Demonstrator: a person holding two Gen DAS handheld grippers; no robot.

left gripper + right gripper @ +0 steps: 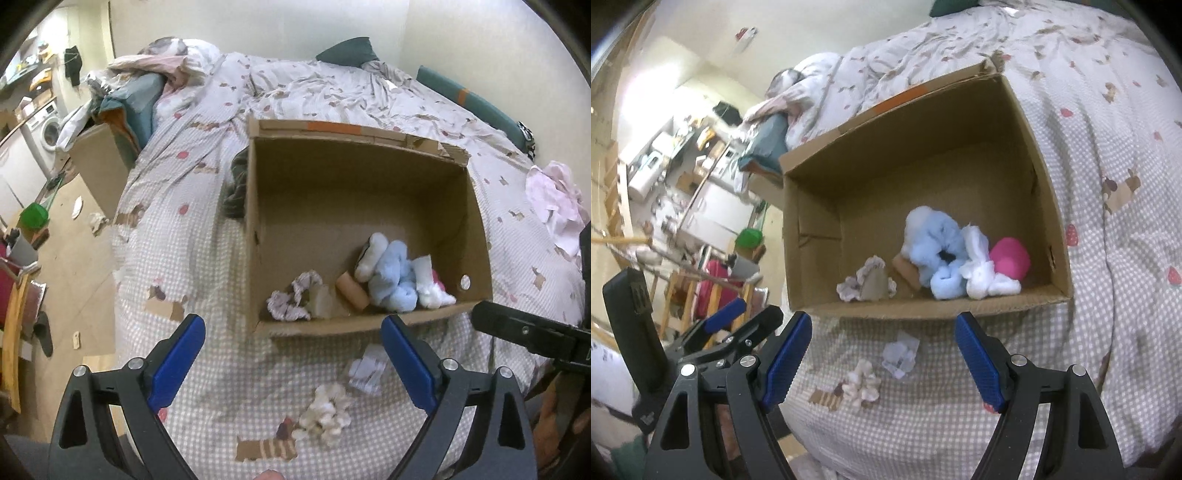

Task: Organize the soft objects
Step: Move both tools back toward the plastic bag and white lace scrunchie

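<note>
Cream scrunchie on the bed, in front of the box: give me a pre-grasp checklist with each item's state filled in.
1. Left gripper open and holding nothing: ok.
2. Right gripper open and holding nothing: ok.
3. Cream scrunchie lies free on the bedspread, nothing on top of it: ok.
4. White folded piece lies close behind the scrunchie; whether they touch: cannot tell.
5. Cardboard box open on top, with bare floor left behind the soft items: ok.
6. Either gripper already lined up over the scrunchie: not ok, it lies below and nearer than both sets of fingertips.
</note>
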